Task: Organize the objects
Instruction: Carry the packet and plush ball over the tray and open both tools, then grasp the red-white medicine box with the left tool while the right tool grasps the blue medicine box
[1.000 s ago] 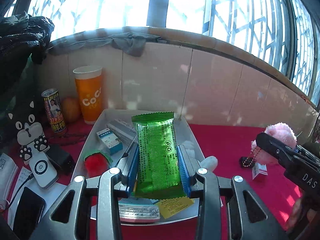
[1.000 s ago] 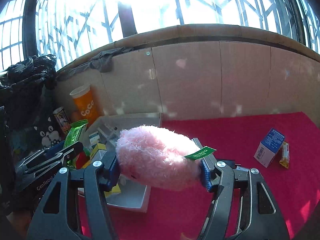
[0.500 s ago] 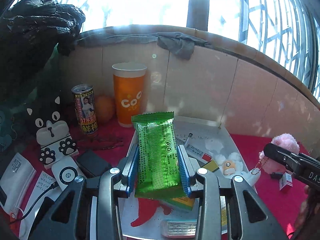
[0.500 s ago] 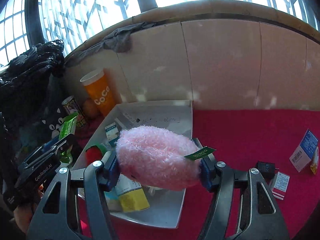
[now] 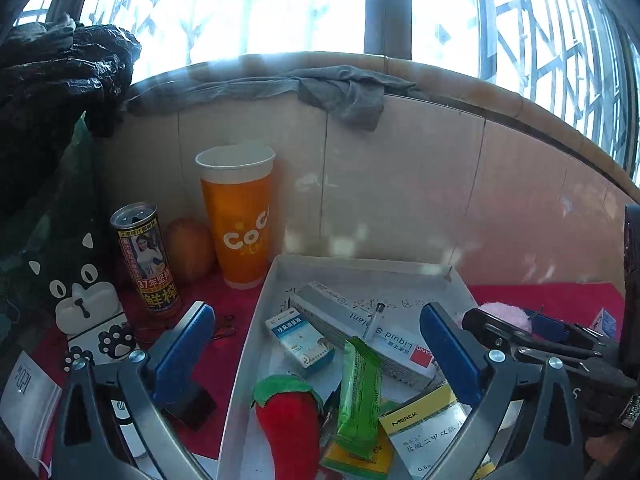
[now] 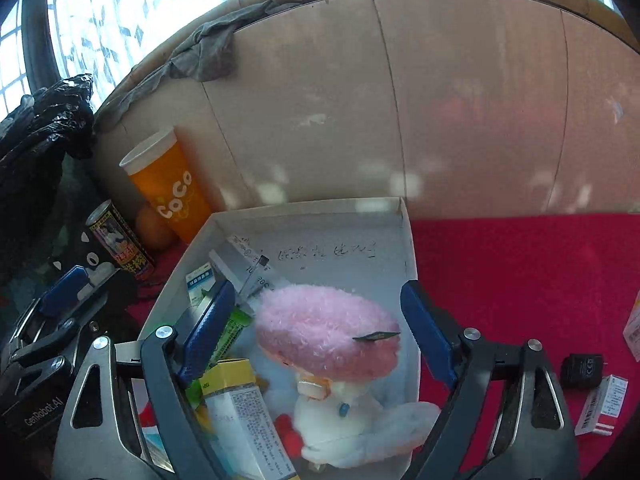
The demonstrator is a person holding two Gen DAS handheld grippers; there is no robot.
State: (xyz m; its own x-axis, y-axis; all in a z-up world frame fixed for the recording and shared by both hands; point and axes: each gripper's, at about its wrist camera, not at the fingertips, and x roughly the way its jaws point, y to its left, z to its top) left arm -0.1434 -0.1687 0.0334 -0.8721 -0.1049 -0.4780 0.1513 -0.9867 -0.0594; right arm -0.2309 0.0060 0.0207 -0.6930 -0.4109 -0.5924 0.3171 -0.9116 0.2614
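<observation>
A white tray (image 5: 256,320) on the red cloth holds medicine boxes, a red plush chili (image 5: 286,416) and a white plush. My left gripper (image 5: 316,354) is open above the tray; the green packet (image 5: 358,396) lies in the tray below it, on the boxes. My right gripper (image 6: 316,332) is open over the tray (image 6: 406,240); the pink plush (image 6: 324,332) sits between its fingers without touching them, resting on the white plush (image 6: 352,420). The green packet also shows in the right wrist view (image 6: 230,330).
An orange Coco cup (image 5: 236,216), a drink can (image 5: 146,264), an orange fruit (image 5: 188,248) and a cat-shaped item (image 5: 86,304) stand left of the tray by the tiled wall. A black adapter (image 6: 582,368) and a small box (image 6: 602,404) lie on the red cloth to the right.
Both grippers opened over the tray. The green packet dropped from the left gripper into the tray, and the pink plush was let go by the right gripper onto the white plush.
</observation>
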